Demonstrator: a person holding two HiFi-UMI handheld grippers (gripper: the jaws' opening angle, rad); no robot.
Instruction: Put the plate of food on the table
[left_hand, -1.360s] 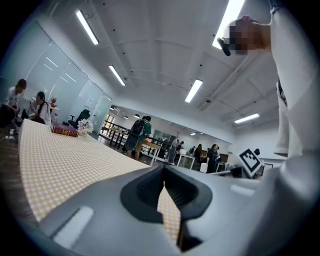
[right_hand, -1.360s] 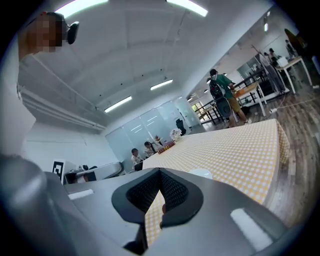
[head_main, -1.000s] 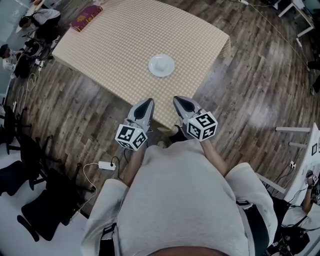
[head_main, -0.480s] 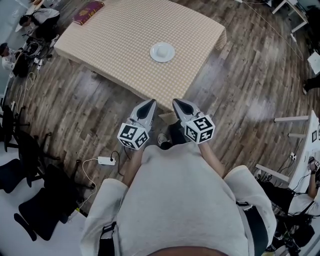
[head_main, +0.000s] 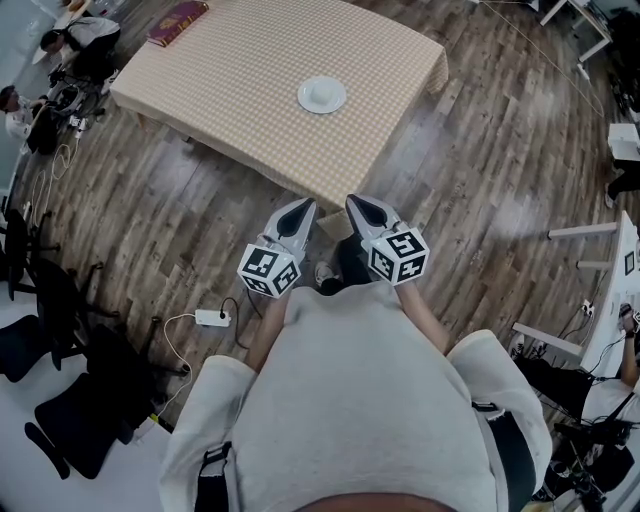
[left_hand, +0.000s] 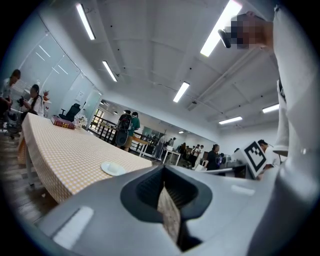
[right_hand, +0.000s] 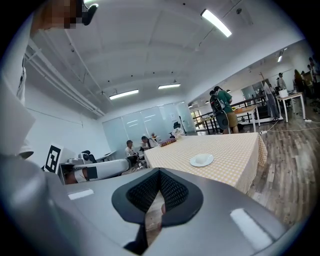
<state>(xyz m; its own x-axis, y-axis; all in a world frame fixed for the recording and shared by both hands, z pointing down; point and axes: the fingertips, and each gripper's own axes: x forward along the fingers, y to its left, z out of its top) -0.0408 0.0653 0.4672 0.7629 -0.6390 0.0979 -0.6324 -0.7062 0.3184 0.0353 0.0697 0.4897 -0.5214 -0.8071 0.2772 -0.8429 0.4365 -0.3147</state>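
A white plate with a pale mound of food stands on the table with the checked cloth, near its right half. It shows small in the left gripper view and in the right gripper view. Both grippers are held close in front of the person's chest, over the wooden floor short of the table's near edge. My left gripper is shut with nothing in it, jaws pressed together. My right gripper is likewise shut and empty. Neither touches the plate.
A red book lies at the table's far left corner. A white power strip with cables lies on the floor at the left, beside black chairs. White desks stand at the right. People stand behind the table.
The table and plate have slid upward and farther off in the head view, as the person draws back from the table. Both grippers stay shut in front of the chest.
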